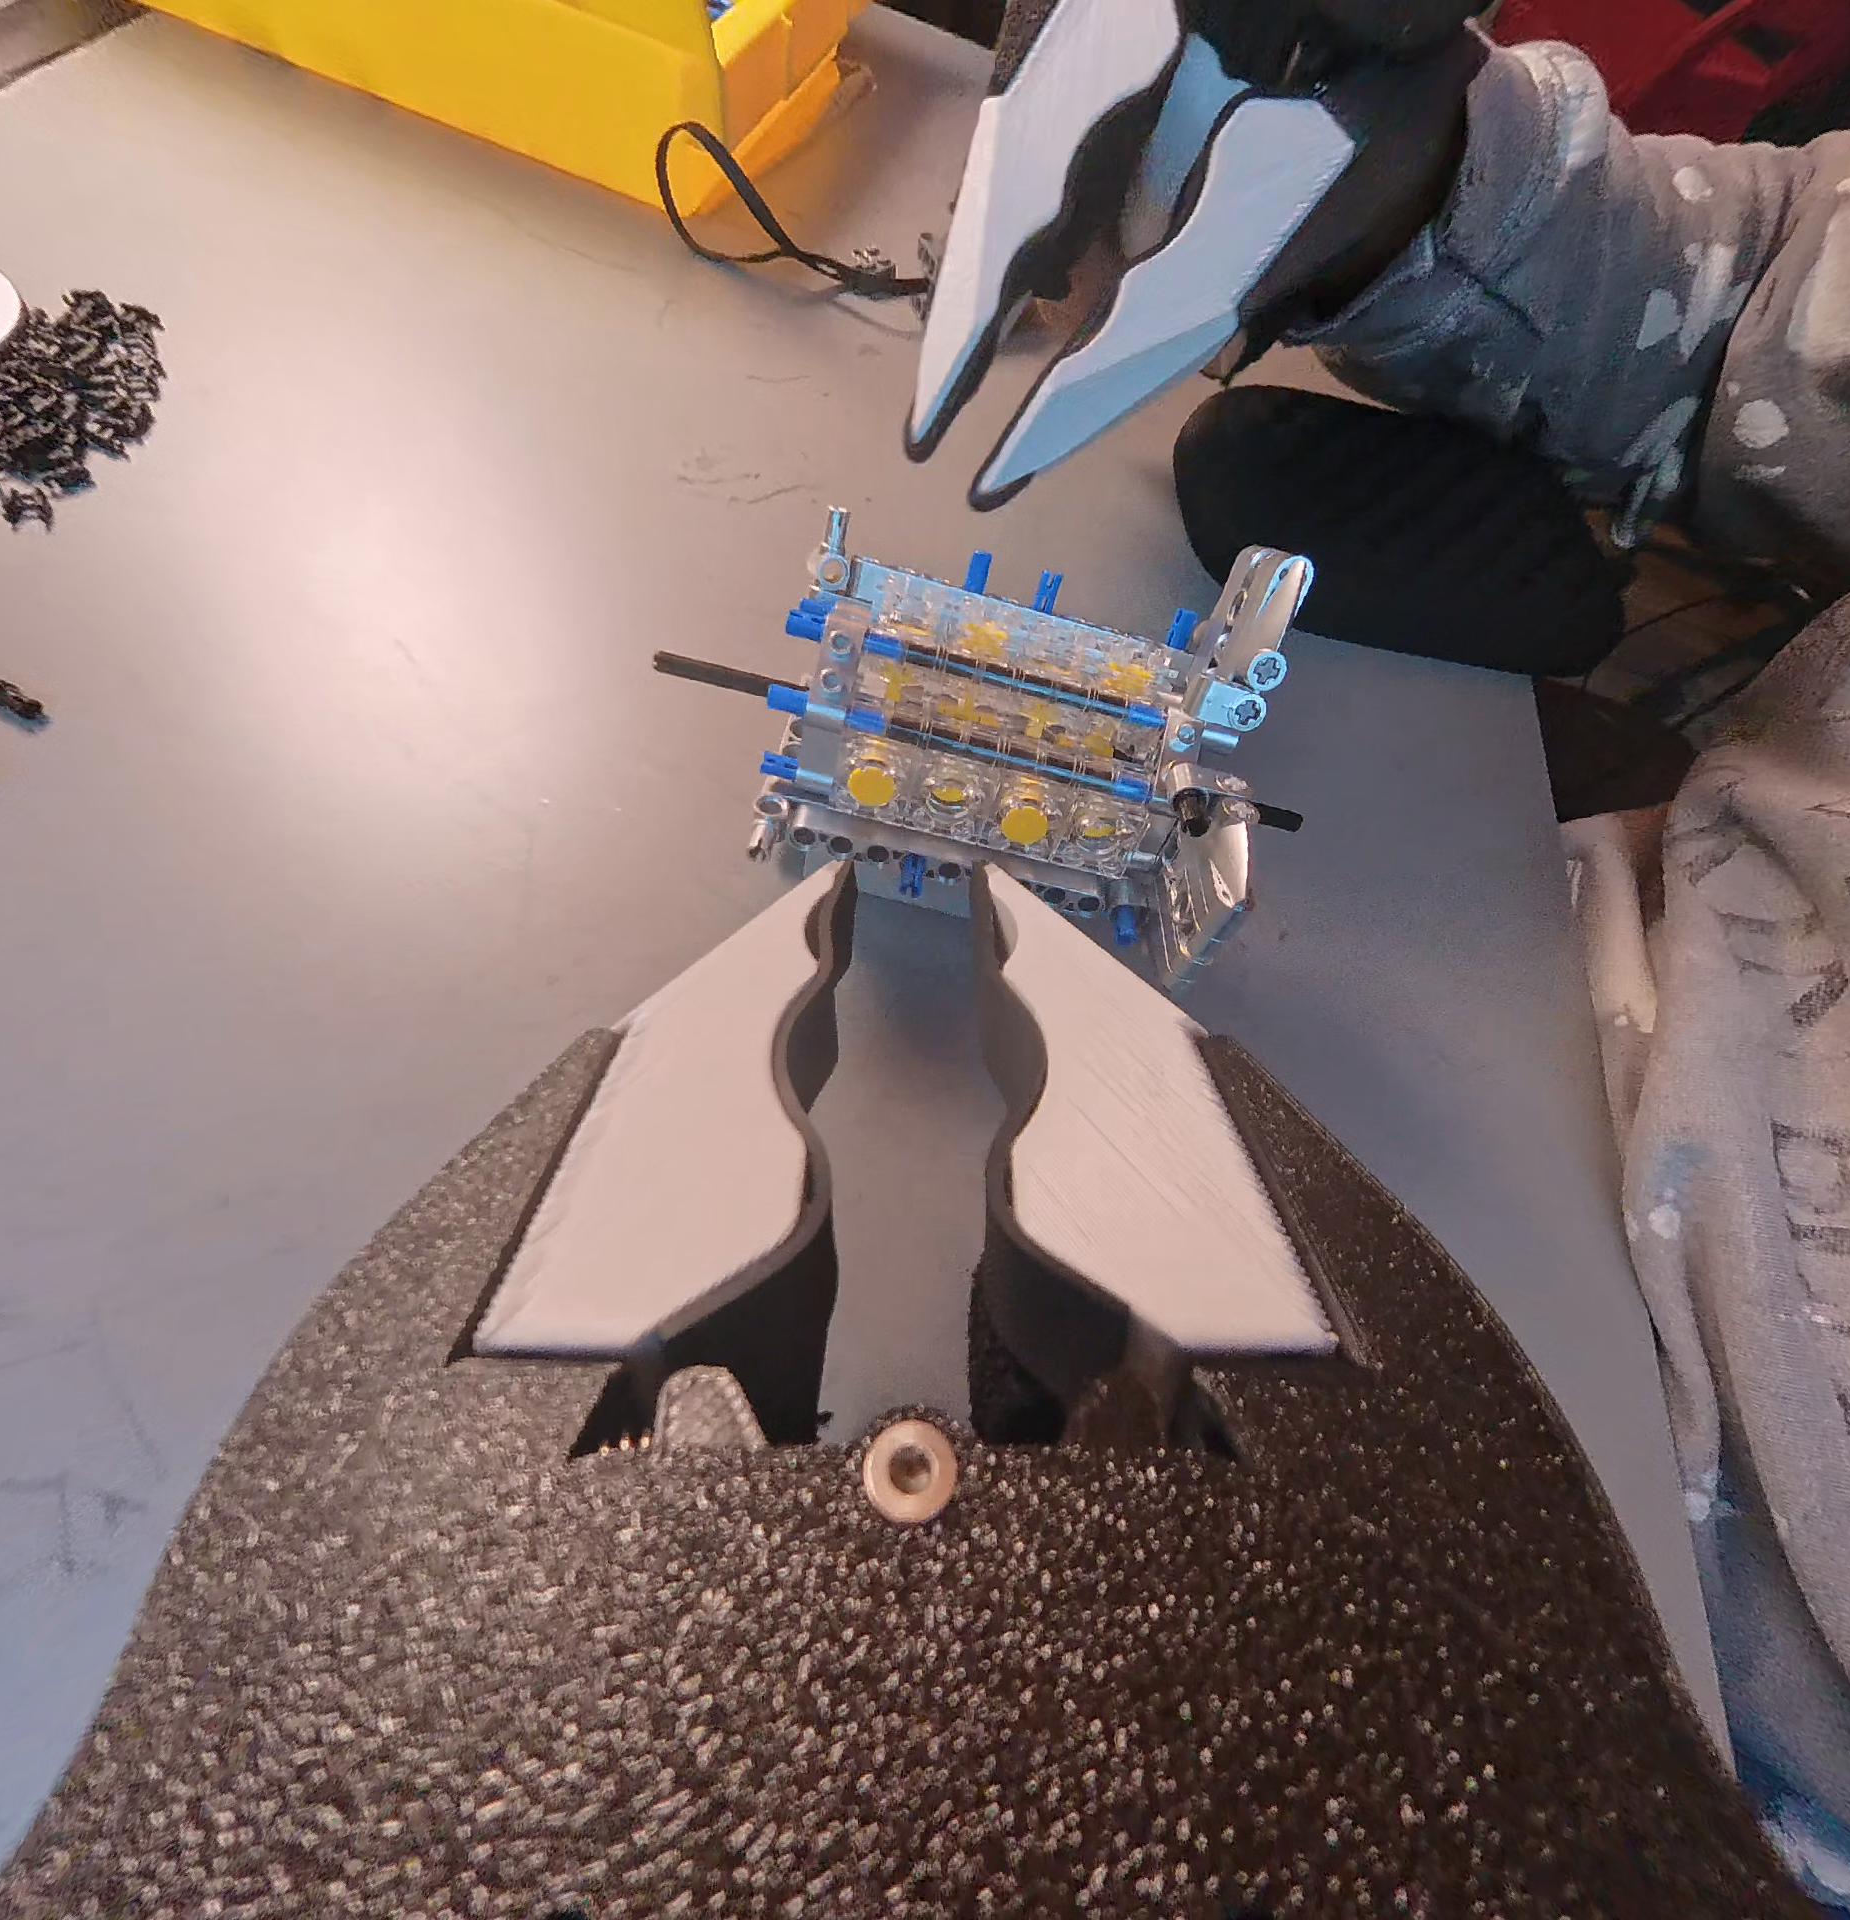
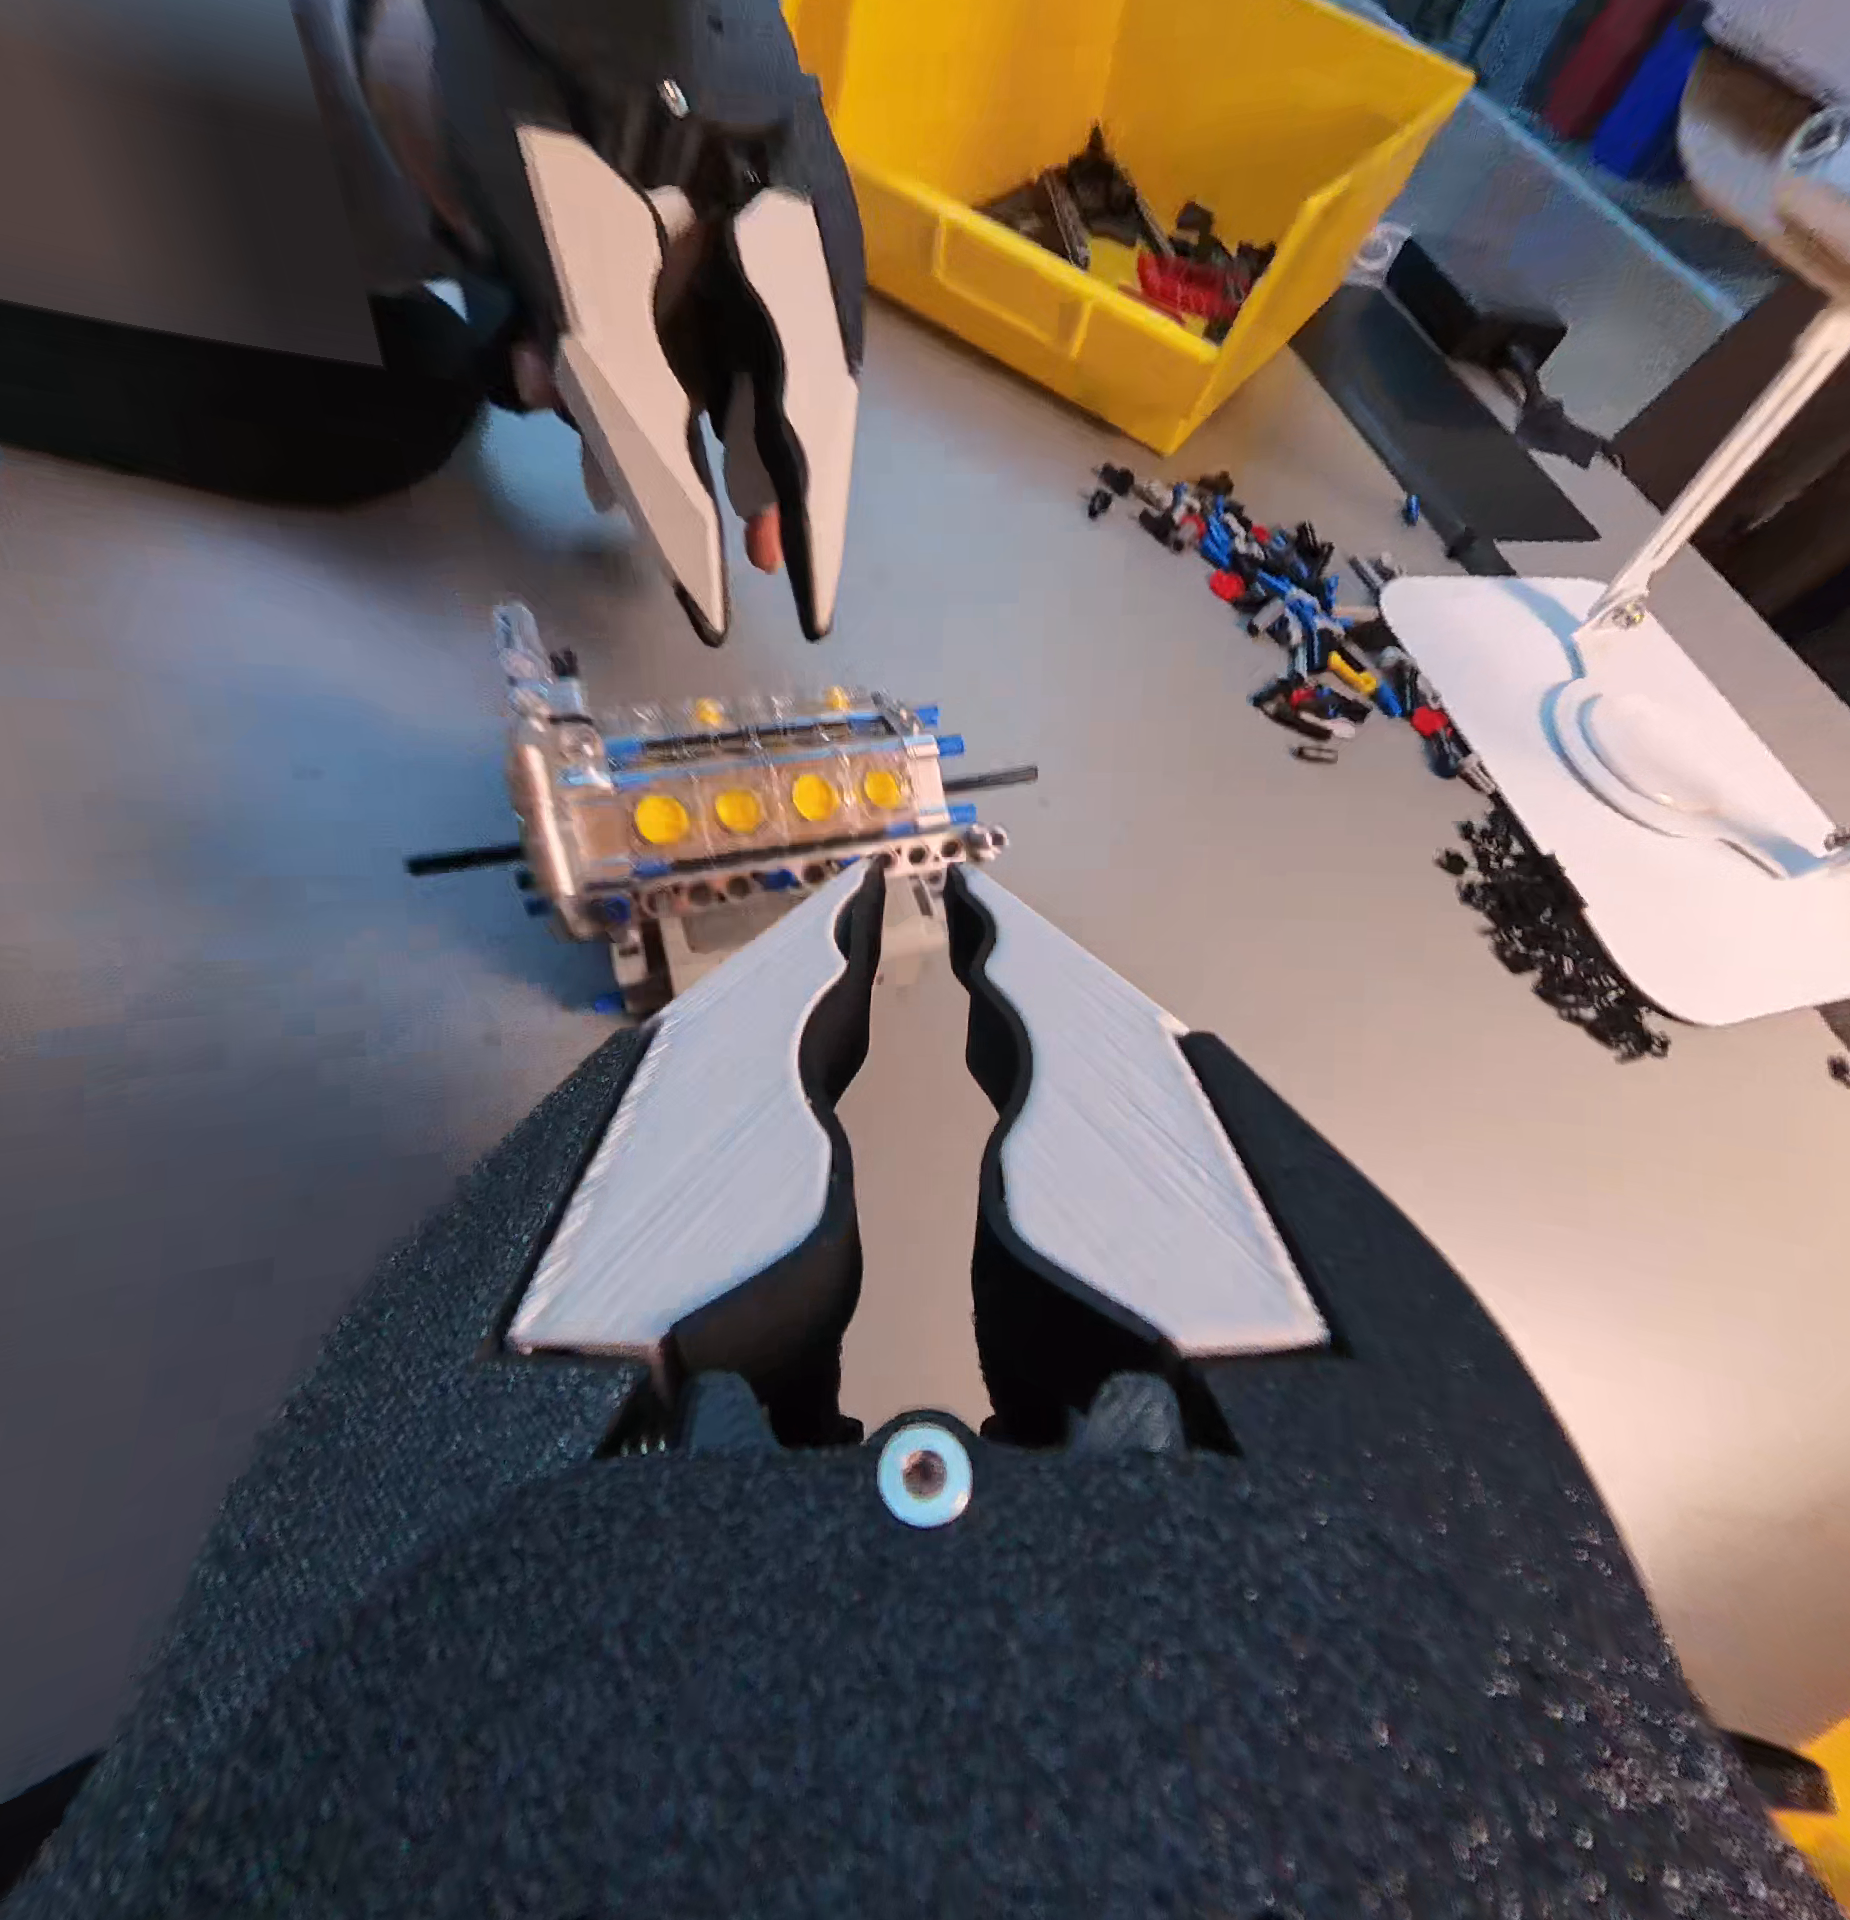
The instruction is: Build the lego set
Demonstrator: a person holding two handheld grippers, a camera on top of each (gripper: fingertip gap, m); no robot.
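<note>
A small brick-built engine model (image 1: 1004, 748) stands on the grey table (image 1: 381, 727). It has grey beams, clear blocks over yellow round pistons, blue pins and a black axle through it. My left gripper (image 1: 913, 878) is open and empty, its tips just short of the model's near lower edge. My right gripper (image 2: 913, 873) is open by a narrow gap and empty, close to the near right end of the model (image 2: 755, 810). Each gripper shows in the other's view, on the far side of the model: the right one (image 1: 957, 473), the left one (image 2: 763, 623).
A yellow bin (image 2: 1347, 239) of loose parts stands at the back, also in the left wrist view (image 1: 547, 94). Nearby are a pile of coloured pins (image 2: 1305, 634), a pile of black pins (image 2: 1544, 935) and a white lamp base (image 2: 1648, 790). A black cable (image 1: 734, 229) and a person's patterned sleeve (image 1: 1752, 935) also show. The grippers' ends are close to 10 centimetres from one another.
</note>
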